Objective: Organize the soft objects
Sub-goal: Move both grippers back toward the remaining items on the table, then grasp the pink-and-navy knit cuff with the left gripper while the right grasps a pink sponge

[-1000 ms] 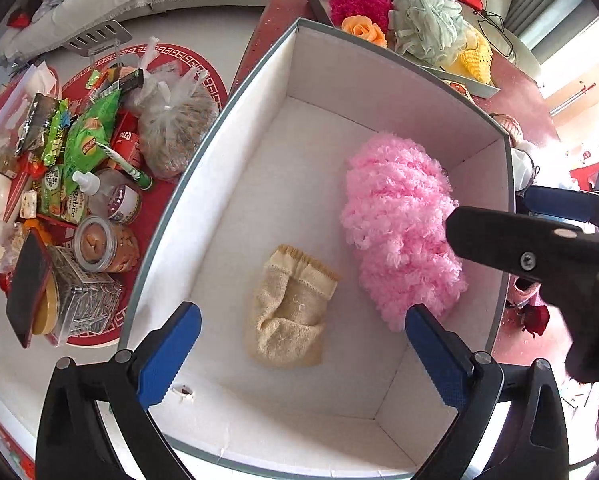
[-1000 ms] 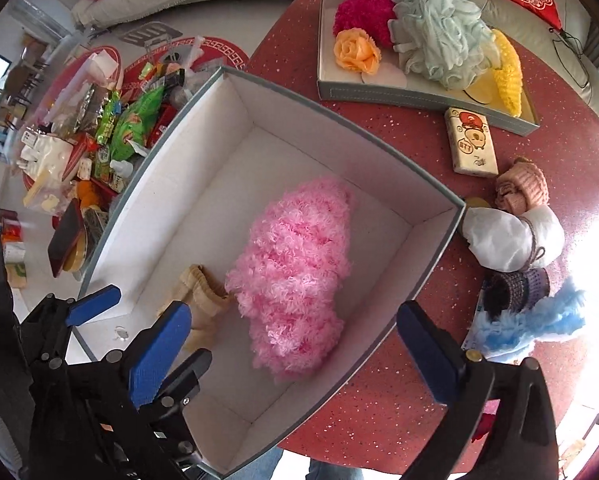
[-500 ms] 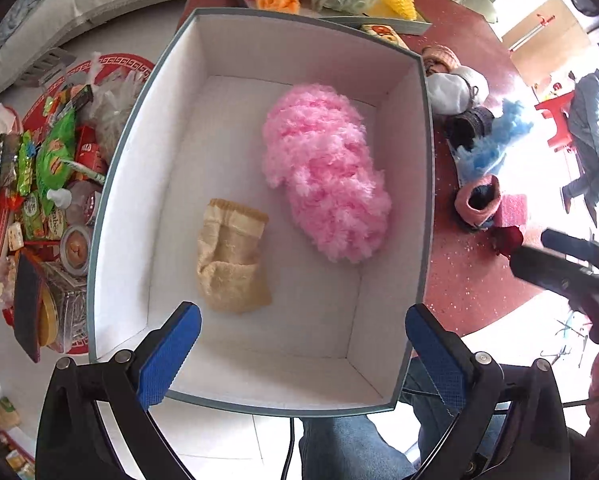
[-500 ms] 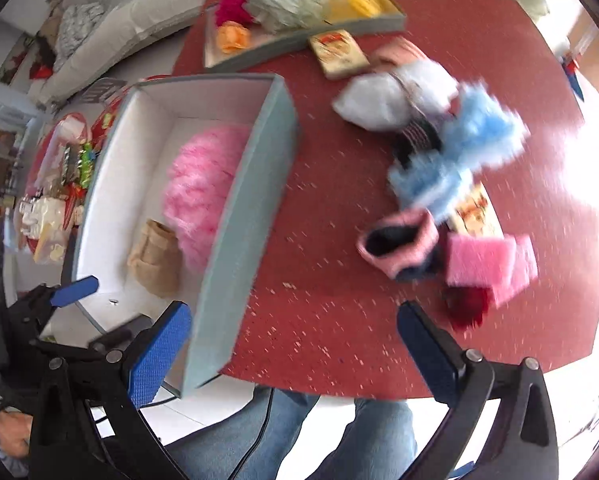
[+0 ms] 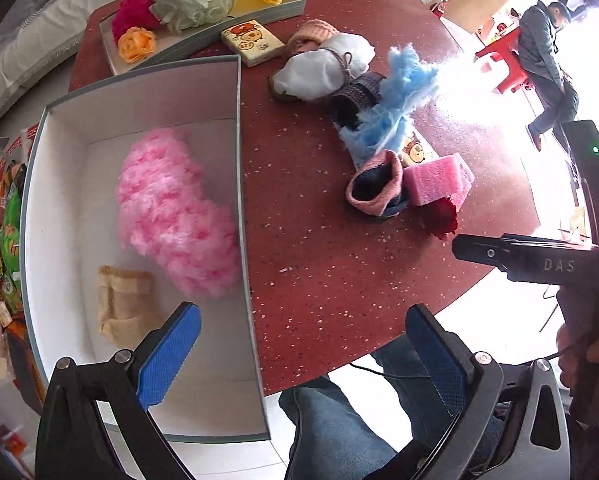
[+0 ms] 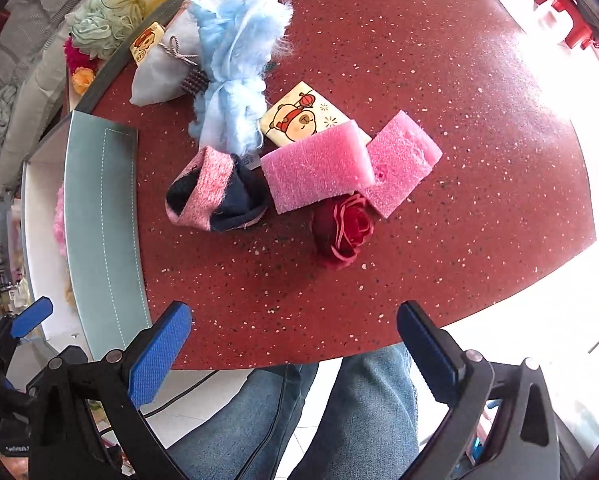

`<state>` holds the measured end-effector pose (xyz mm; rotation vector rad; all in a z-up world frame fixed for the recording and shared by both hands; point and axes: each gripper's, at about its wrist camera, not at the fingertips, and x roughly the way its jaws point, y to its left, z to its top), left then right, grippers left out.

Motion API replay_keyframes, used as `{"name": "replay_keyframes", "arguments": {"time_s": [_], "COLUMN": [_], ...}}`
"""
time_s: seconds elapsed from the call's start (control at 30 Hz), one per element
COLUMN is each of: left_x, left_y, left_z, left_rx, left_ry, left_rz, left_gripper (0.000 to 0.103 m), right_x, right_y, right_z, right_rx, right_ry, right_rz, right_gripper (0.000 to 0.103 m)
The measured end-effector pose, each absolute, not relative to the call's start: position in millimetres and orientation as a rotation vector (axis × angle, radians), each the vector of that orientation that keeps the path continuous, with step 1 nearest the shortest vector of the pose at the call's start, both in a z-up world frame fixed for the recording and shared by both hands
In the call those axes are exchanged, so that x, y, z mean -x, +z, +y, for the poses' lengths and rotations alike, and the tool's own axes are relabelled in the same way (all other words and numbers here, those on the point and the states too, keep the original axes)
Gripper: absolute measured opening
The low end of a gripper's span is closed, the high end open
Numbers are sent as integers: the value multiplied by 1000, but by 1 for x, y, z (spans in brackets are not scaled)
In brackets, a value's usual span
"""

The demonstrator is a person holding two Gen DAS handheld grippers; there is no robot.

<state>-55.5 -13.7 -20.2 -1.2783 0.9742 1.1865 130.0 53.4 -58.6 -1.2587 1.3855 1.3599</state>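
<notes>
The box [image 5: 235, 80] sat at the table's left edge, overhanging it toward the person, and already held a pink fluffy bundle [image 5: 171, 212] along its right wall and a beige cloth pouch [image 5: 123, 308] near its front left corner. On the red table [image 6: 419, 60], well apart from the box wall, the rest of the soft things lay in a loose cluster: a pink-and-navy knitted slipper [image 6: 215, 192], two pink foam blocks [image 6: 319, 164] touching each other, a red fabric rose [image 6: 343, 228] just beside them, a blue fluffy bundle [image 6: 235, 52] and a white cloth bag [image 6: 159, 68] farther back.

The step in hand looked like the reach for the next item, with two things stowed and several left. The next move probably called for bringing the right gripper [image 6: 295, 344] down over the slipper or the rose, the nearest pieces, and closing gently on soft material.

Both tools were empty. The right gripper hung spread wide above the table's near edge, touching nothing. The left gripper [image 5: 303, 344] was likewise spread wide, straddling the box's right wall from above.
</notes>
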Motion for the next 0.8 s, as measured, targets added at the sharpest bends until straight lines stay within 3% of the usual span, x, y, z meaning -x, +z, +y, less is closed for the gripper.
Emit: {"name": "replay_keyframes", "arguments": {"time_s": [0.4,0.8], "left_x": [0,4], "left_y": [-70,-131], "left_z": [65,105], "left_rx": [1461,1584], "left_ry": [1278,1411], "left_rz": [959,954], "left_gripper": [103,103], "right_x": [-160,-204], "right_y": [-84,-112], "right_z": [93,113], "right_rx": [1398,1448], "right_ry": [1419,1358], "right_rz": [1260,1159], "right_gripper": [103,103]}}
